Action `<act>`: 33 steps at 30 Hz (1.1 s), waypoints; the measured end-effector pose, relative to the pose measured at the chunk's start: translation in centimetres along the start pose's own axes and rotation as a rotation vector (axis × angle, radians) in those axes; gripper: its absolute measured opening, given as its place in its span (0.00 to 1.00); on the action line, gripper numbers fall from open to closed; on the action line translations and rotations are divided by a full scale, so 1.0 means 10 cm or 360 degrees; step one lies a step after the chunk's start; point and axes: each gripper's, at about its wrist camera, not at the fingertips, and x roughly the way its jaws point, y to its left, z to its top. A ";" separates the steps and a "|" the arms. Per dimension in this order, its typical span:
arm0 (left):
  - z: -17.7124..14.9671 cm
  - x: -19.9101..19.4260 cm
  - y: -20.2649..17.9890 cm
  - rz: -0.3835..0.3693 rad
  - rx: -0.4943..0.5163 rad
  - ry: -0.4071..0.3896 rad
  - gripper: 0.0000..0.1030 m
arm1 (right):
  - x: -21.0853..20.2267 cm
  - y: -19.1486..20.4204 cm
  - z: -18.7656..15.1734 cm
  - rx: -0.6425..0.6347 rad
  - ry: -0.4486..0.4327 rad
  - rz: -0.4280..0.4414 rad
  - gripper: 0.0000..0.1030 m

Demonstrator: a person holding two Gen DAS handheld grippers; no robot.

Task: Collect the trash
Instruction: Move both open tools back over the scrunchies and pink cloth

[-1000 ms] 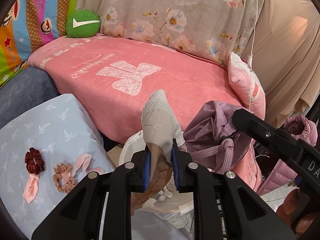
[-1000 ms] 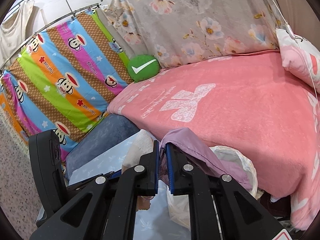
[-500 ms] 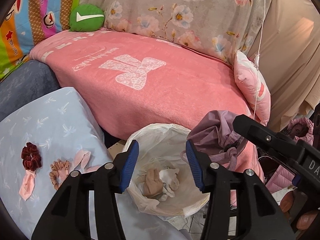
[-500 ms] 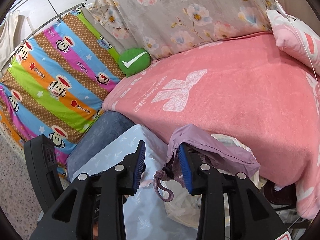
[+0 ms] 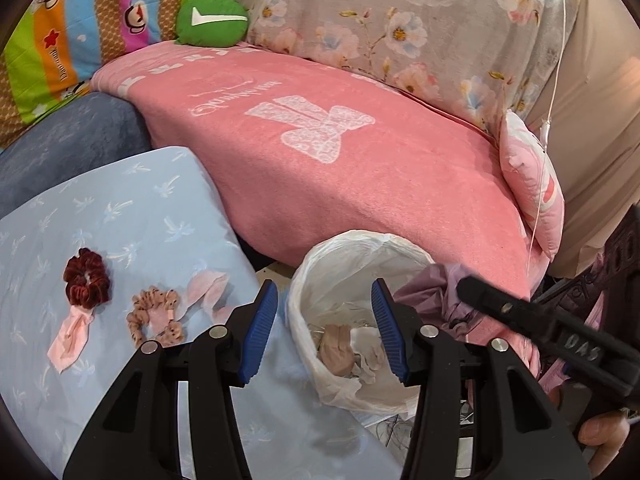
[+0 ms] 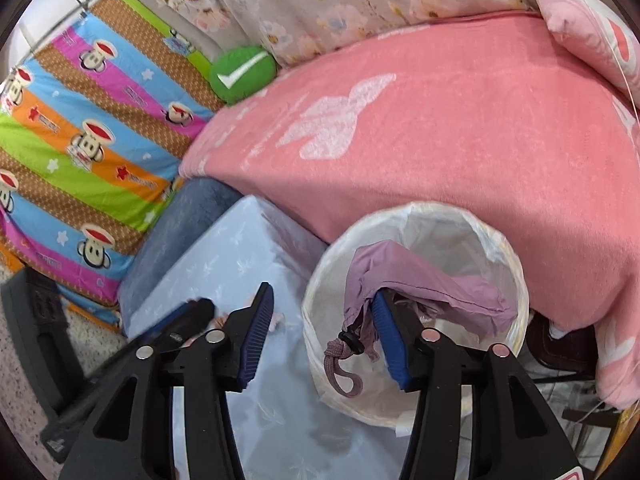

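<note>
L gripper (image 5: 324,330): jaws apart, abt half-way, nothing between the blue pads; they have just been opening. It hangs over the near-left rim of the bin w/ white liner (image 5: 316,280). Tan sock (image 5: 338,346) and pale crumpled bits lie at the bin bottom, clear of the pads.

R gripper (image 6: 320,334): jaws also parted abt half-way and just been opening. Purple drawstring pouch (image 6: 424,284) is draped over its right finger, not pinched; cord loop (image 6: 344,368) dangles in the gap between the jaws, above the bin mouth. Left pad touches nothing.

Bin stands on the floor betw. light-blue cushion (image 5: 140,208) (left) and pink blanket (image 5: 340,168) (far/right). On the cushion, left of the L gripper: dark-red scrunchie (image 5: 86,278), tan spotted scrunchie (image 5: 154,314), pink cloth scraps (image 5: 70,336).
</note>
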 end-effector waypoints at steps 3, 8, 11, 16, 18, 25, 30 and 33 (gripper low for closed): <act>-0.05 -0.03 0.08 0.0015 -0.0027 -0.0001 0.46 | 0.18 -0.07 -0.17 0.0027 0.0113 -0.0038 0.50; -0.12 -0.06 0.20 0.0044 -0.0046 0.0006 0.46 | 0.45 -0.25 -0.55 0.0053 0.0334 -0.0121 0.50; -0.16 -0.09 0.28 0.0045 -0.0067 0.0005 0.46 | 0.44 -0.29 -0.64 0.0063 0.0341 -0.0126 0.50; -0.22 -0.10 0.39 0.0063 -0.0109 0.0008 0.51 | 0.28 -0.11 -0.54 -0.0025 0.0249 -0.0127 0.50; -0.25 -0.12 0.44 0.0091 -0.0124 -0.0002 0.54 | 0.22 0.01 -0.49 -0.0075 0.0205 -0.0115 0.50; -0.34 -0.20 0.74 0.0192 -0.0182 -0.0012 0.60 | 0.14 0.44 -0.42 -0.0248 0.0087 -0.0088 0.50; -0.41 -0.26 1.04 0.0316 -0.0211 -0.0016 0.61 | 0.21 0.75 -0.44 -0.0352 0.0053 -0.0058 0.50; -0.48 -0.27 1.22 0.0378 -0.0242 -0.0005 0.61 | 0.27 0.89 -0.46 -0.0384 0.0045 -0.0040 0.50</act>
